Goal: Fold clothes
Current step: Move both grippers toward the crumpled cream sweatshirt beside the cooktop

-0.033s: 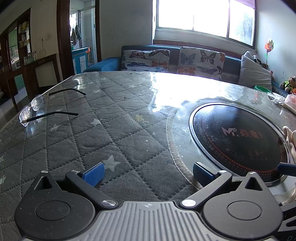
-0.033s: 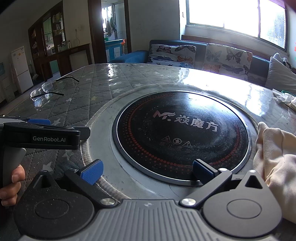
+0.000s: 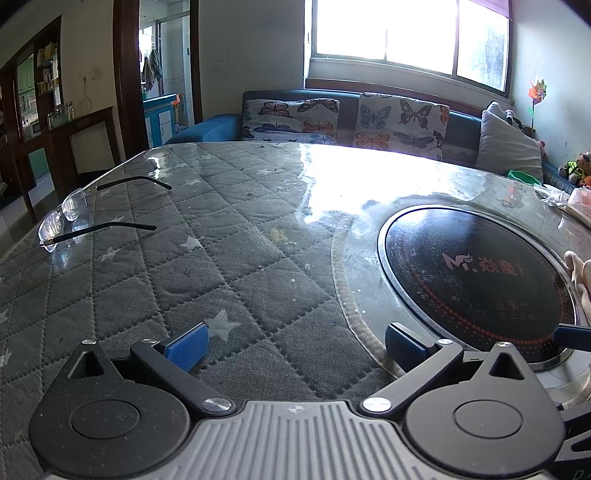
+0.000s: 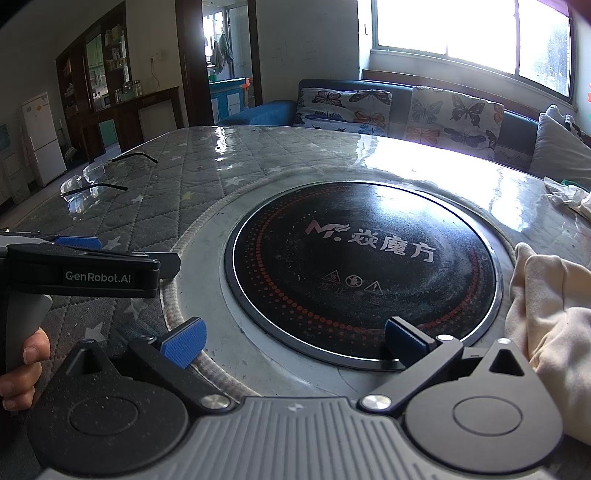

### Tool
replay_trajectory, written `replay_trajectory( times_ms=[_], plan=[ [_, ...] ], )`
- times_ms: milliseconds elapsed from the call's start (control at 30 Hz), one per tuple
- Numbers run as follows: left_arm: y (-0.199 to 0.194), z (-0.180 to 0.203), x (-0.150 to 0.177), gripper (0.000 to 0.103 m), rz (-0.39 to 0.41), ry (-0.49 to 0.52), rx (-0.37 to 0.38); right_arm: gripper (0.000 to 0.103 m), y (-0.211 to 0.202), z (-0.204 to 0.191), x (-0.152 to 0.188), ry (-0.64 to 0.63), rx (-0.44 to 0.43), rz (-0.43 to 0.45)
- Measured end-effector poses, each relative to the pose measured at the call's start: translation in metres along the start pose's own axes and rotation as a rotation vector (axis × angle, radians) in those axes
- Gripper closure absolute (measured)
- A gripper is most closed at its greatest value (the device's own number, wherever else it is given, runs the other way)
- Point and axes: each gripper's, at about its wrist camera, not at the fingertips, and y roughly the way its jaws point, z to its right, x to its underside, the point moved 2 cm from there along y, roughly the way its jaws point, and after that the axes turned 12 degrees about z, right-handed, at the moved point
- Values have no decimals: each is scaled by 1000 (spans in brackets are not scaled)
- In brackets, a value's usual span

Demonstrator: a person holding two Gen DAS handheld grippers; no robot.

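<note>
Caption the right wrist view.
Open right claw over a round black cooktop, cream cloth beside it.

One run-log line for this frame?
stage: before first grasp | left gripper: open, empty | right gripper: open, empty | cream garment: unfolded, right of cooktop

table cover (image 3: 229, 280): grey, star-quilted | garment (image 4: 554, 317): cream | cushions (image 3: 291, 120): butterfly print

Daylight: streaming through the overexposed window (image 3: 410, 33). Glare: washing over the far side of the table (image 3: 354, 173). Room at left: lying dim. Edges: bending with fisheye distortion, corners darkening. Focus: staying sharp.
</note>
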Motion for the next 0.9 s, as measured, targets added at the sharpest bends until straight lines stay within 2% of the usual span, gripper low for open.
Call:
replay_trajectory(
  times_ms=[467, 667, 900],
  plan=[
    [-2, 0, -2, 0, -12, 11, -2, 0, -4, 1, -3, 7, -19, -27],
    [-6, 4, -6, 0, -25, 36, -29, 0, -24, 5, -10, -23, -19, -27],
    [-20, 12, -13, 0, -36, 27, 2, 0, -45, 20, -19, -13, -14, -22]
  ],
)
